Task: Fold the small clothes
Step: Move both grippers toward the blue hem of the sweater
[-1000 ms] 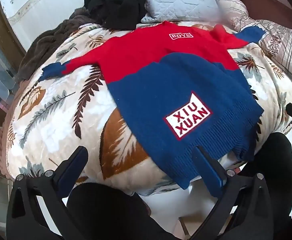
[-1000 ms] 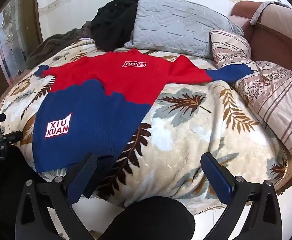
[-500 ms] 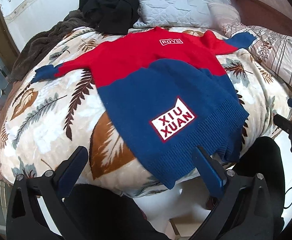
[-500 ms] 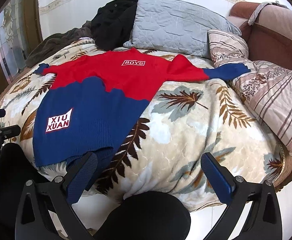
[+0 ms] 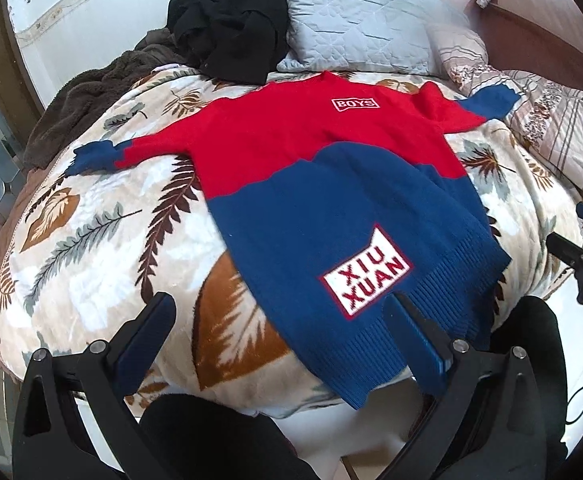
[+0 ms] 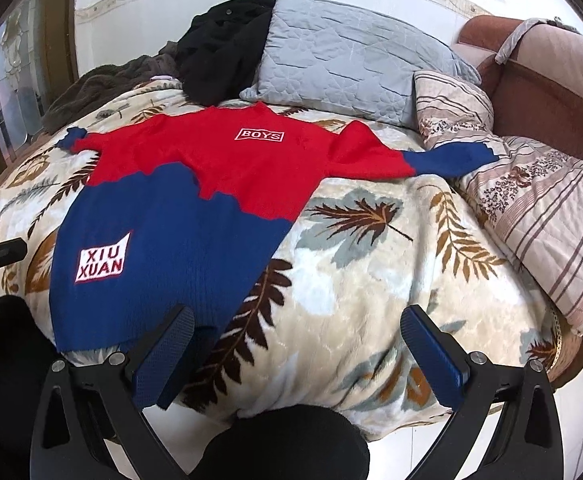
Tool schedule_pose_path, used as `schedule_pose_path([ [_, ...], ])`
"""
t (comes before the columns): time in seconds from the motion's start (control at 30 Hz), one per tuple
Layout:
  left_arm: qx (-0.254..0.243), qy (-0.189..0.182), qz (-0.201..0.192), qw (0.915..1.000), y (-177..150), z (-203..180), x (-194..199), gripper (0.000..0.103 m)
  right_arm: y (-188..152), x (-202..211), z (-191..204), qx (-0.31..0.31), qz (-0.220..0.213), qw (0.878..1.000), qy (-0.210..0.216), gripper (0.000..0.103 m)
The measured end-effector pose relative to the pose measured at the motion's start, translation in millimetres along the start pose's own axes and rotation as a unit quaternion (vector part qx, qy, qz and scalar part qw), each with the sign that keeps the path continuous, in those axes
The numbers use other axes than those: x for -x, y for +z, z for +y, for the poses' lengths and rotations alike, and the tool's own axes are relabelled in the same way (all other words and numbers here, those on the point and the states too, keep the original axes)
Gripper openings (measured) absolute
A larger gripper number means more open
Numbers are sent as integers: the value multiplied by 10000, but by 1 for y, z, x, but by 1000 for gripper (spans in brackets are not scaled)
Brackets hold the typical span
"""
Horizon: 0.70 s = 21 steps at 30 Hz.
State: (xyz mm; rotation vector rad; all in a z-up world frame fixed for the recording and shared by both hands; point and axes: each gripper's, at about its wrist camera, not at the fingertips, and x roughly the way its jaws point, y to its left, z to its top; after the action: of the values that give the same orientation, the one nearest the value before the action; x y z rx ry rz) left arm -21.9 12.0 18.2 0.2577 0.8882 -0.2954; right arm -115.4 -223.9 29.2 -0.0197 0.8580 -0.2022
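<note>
Sweater lies flat on the bed, sleeves spread wide, red half toward the pillow, blue hem hanging just over the near edge. My left gripper hovers at that hem, jaws wide apart, nothing between them. My right gripper hangs over the leaf-print blanket beside the sweater's blue half, jaws apart too, empty. Black clothes heap beside the pillow.
</note>
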Motion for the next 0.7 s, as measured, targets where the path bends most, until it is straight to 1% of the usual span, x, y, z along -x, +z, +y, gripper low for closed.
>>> schedule_pose_path([
  [0.13,61,14,73,10000,2,3,-10,103,7,-7,-2,-10,99,9999,-15,103],
  [0.27,257,-10,219,9994,4,10,-19,103,13,-12,-3,1,204,9998,-56,103],
  [0.43,347,14,246,9991,4,23,-20,103,25,-11,-8,-99,173,9998,-58,103],
  [0.7,458,51,366,9983,9,34,-30,103,37,-14,-5,-35,143,9999,-84,103],
])
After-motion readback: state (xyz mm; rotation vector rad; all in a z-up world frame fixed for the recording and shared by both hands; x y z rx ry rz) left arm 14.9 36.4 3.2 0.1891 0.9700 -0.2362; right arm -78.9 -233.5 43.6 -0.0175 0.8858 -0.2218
